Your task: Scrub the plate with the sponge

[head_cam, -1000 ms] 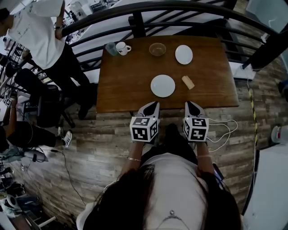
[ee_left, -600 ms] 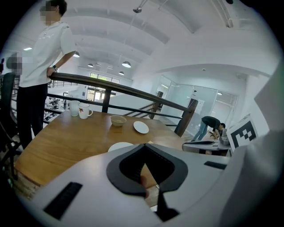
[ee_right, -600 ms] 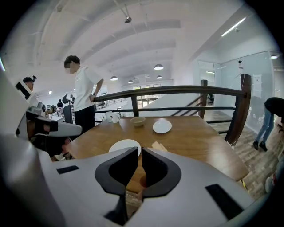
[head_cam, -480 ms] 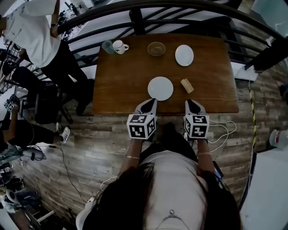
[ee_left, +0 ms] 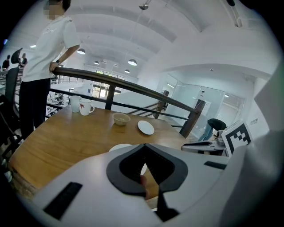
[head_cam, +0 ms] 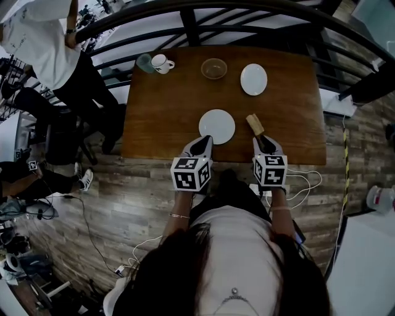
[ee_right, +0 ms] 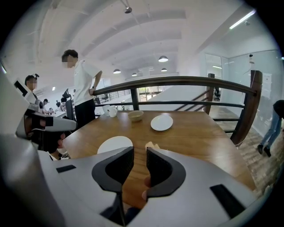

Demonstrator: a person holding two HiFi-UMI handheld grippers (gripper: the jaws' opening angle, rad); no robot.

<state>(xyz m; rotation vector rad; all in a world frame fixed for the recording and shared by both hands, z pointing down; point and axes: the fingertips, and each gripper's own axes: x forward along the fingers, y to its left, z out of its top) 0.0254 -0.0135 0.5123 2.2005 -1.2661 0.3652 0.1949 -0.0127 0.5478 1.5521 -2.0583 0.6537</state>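
Note:
A white plate (head_cam: 216, 126) lies near the front edge of the wooden table (head_cam: 160, 117), with a tan sponge (head_cam: 255, 124) just to its right. My left gripper (head_cam: 202, 143) reaches over the table edge just short of the plate, jaws shut and empty (ee_left: 144, 144); the plate (ee_left: 119, 146) peeks out behind them. My right gripper (head_cam: 262, 141) points at the near end of the sponge (ee_right: 151, 145). Its jaws (ee_right: 140, 148) have just been opening and stand a little apart, with nothing between them. The plate (ee_right: 114, 144) lies left of them.
At the table's far side stand a second white plate (head_cam: 253, 79), a bowl (head_cam: 214, 68), a white cup (head_cam: 163, 63) and a teal cup (head_cam: 144, 62). A dark curved railing (head_cam: 247, 12) runs behind. A person (head_cam: 55, 49) stands at the left by the railing.
Both grippers have moved forward from the floor side onto the table's front edge. The right one has come up to the sponge, the left one to the plate.

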